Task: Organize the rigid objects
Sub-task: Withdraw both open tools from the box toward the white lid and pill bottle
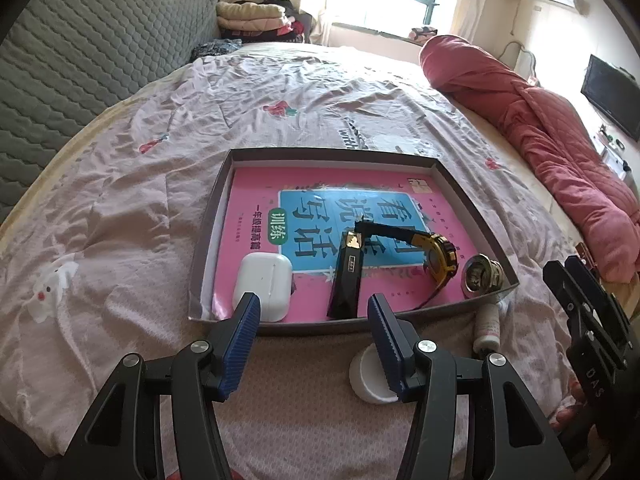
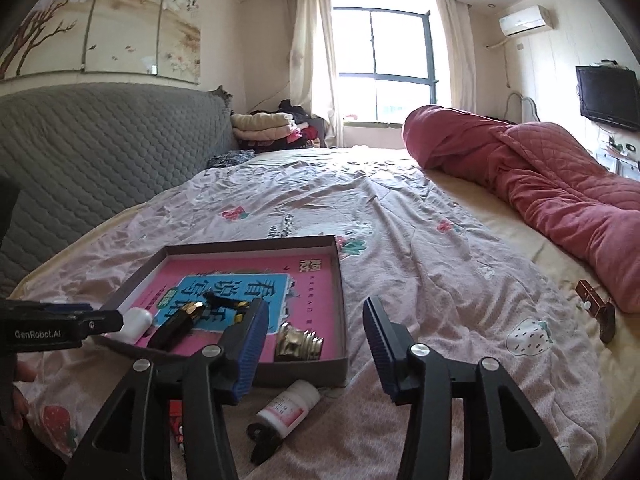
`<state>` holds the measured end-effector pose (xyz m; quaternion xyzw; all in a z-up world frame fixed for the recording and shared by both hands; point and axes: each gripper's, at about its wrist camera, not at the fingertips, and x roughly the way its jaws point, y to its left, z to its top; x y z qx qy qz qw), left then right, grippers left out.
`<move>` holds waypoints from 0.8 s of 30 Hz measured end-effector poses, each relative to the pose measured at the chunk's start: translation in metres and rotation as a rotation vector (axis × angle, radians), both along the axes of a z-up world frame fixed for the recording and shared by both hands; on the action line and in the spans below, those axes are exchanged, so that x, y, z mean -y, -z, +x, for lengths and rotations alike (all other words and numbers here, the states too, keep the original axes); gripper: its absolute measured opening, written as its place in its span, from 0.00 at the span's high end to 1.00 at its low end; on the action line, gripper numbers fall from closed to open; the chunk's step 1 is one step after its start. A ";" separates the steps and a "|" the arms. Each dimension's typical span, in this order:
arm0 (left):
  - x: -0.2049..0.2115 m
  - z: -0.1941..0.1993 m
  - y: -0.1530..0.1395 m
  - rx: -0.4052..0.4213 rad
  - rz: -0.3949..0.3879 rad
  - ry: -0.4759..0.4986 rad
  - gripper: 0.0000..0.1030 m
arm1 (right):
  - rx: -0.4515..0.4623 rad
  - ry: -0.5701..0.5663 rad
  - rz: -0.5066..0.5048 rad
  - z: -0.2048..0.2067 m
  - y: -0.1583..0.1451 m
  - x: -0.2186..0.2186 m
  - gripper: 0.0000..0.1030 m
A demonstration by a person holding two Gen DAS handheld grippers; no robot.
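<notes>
Both claws gape wide, holding nothing: left gripper (image 1: 312, 344) at the tray's (image 1: 344, 153) near rim, right gripper (image 2: 316, 344) beside its lower-right corner. Earbud case (image 1: 262, 286) sits low-left inside; open bedspread (image 2: 440, 248) spreads right.

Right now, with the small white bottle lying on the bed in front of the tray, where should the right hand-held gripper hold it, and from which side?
Grip the small white bottle across its labelled body, coming from above with the right hand-held gripper. It lies on its side, cap toward the tray, so the round body offers two opposite sides. The pads should probably close across the width, not along its length.
</notes>
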<state>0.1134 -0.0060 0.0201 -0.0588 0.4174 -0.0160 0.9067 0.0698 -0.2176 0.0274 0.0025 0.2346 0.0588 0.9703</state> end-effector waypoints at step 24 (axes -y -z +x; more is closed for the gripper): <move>0.005 -0.041 -0.021 0.029 0.024 0.035 0.44 | -0.034 -0.017 0.028 -0.048 -0.009 -0.012 0.51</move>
